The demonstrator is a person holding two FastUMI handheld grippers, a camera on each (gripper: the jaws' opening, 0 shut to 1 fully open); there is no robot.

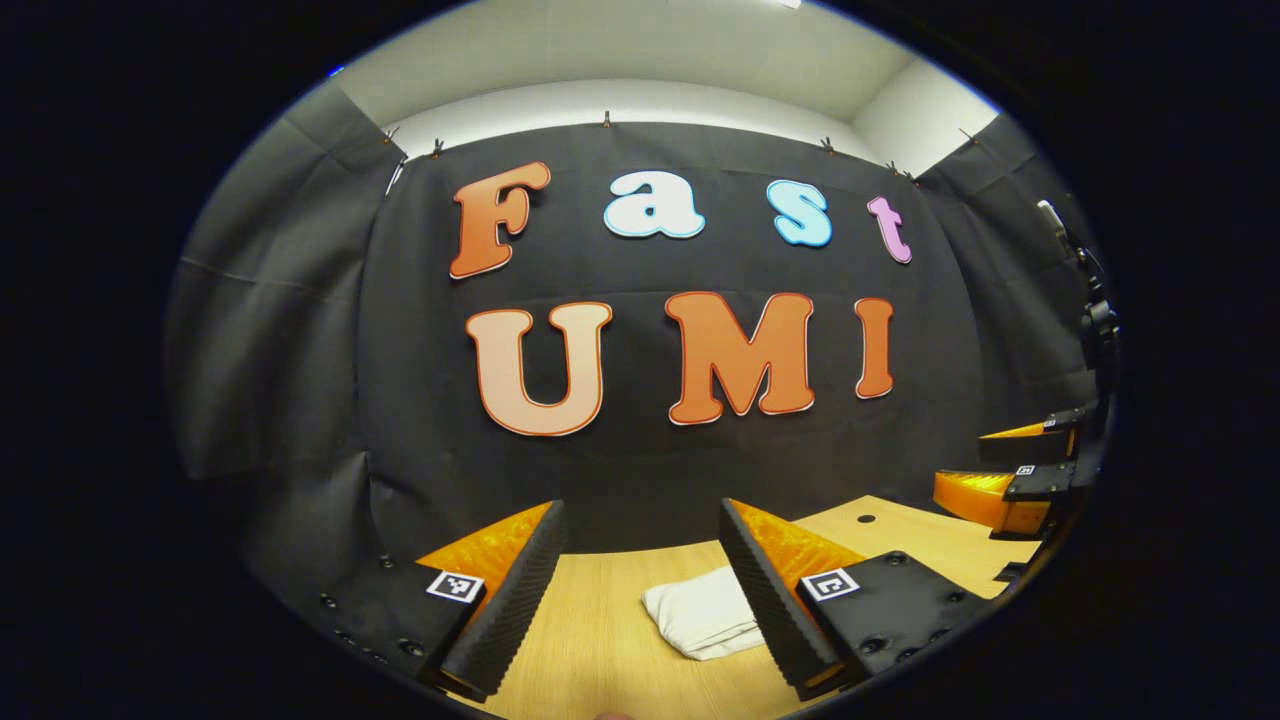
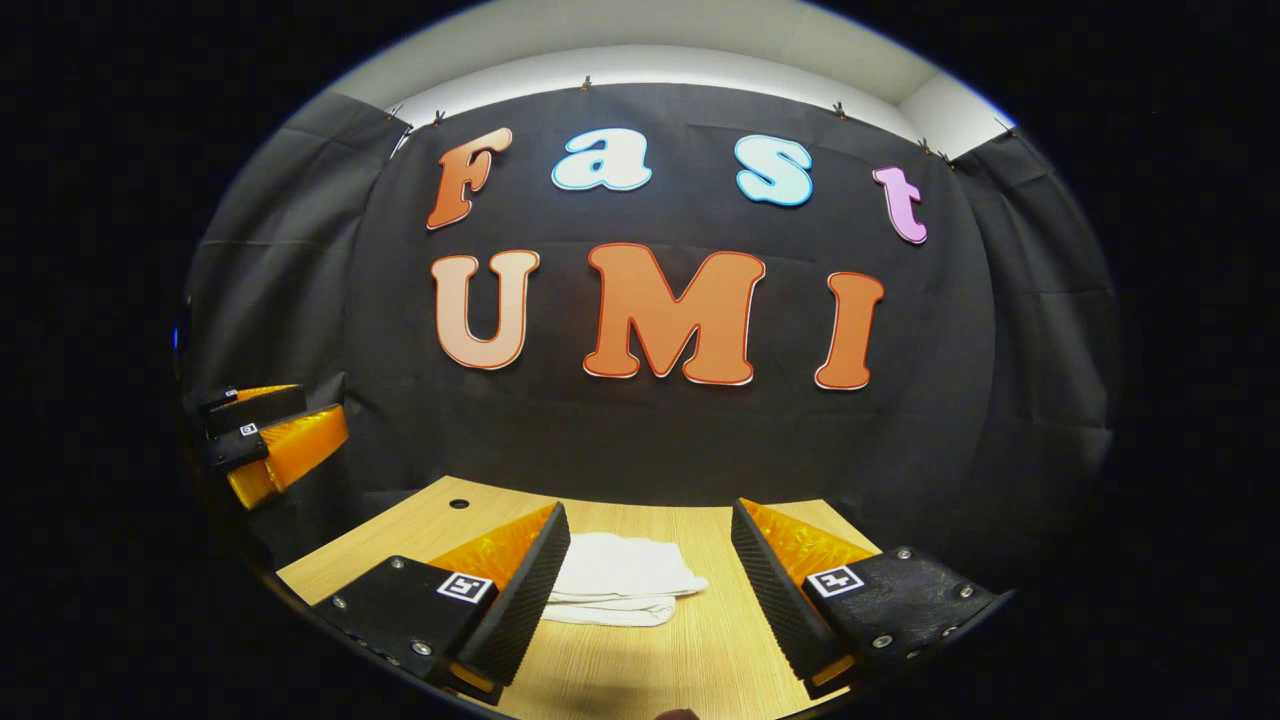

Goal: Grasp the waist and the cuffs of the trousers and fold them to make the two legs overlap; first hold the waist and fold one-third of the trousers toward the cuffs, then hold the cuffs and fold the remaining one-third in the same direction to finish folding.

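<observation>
Wooden table [image 2: 700,640] runs back to the booth wall, with a small round hole near its far left corner. The white trousers [image 2: 615,580] sit toward the far edge as a compact stacked bundle, layers showing at the near side, so my read is the thirds are basically folded and this is the wrap-up. Left gripper [image 1: 640,590] is wide open with nothing in it, lifted off the cloth. Right gripper [image 2: 650,590] is the same, fingers spread and empty. Next move, if any, is probably just squaring up the bundle's near edge, or backing off.
</observation>
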